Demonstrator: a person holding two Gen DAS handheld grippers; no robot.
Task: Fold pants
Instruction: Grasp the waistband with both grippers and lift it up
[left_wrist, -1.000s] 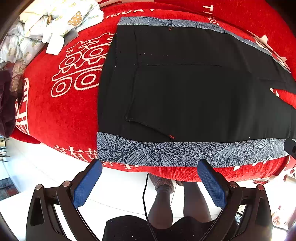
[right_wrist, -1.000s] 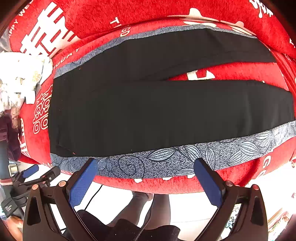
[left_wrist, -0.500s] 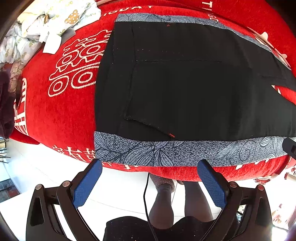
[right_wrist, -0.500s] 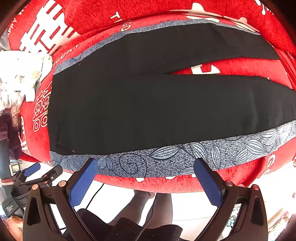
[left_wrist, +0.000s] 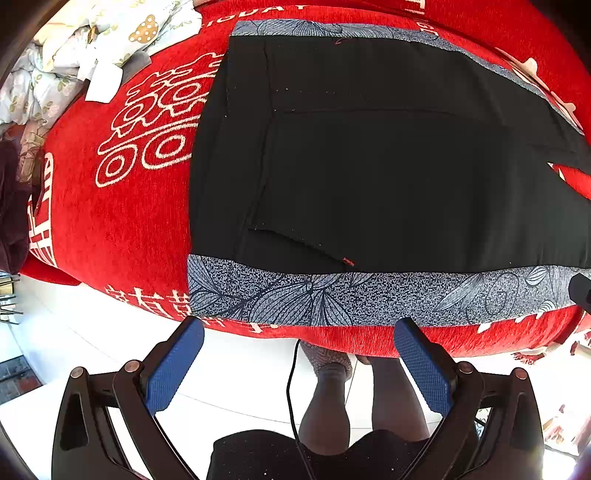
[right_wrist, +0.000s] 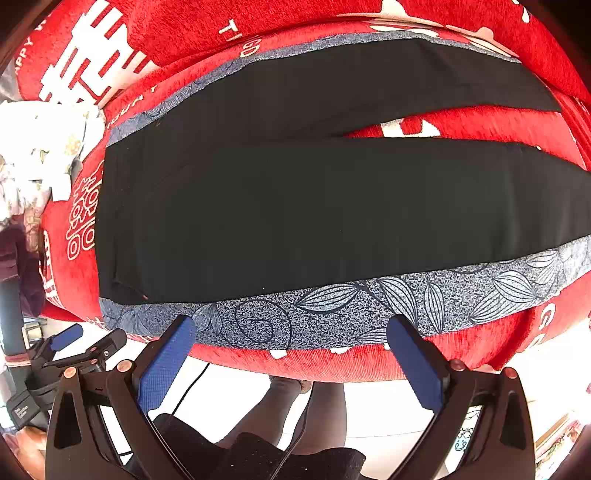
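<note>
Black pants (left_wrist: 369, 166) with grey leaf-print side stripes (left_wrist: 332, 295) lie flat on a red cloth-covered surface (left_wrist: 122, 229), waistband to the left, legs running right. In the right wrist view the pants (right_wrist: 295, 221) show both legs spread in a V. My left gripper (left_wrist: 299, 328) is open and empty, just short of the near stripe by the waist. My right gripper (right_wrist: 291, 325) is open and empty, over the near stripe (right_wrist: 369, 306) at the leg. The left gripper also shows in the right wrist view (right_wrist: 74, 343).
A pile of light floral clothes (left_wrist: 74, 55) lies at the far left of the surface, also visible in the right wrist view (right_wrist: 37, 147). A dark garment (left_wrist: 11, 206) hangs off the left edge. The person's legs (left_wrist: 332, 398) and white floor are below the near edge.
Both grippers have moved forward towards the near edge of the pants; the stripe now sits closer to the fingertips. Both stay open.
</note>
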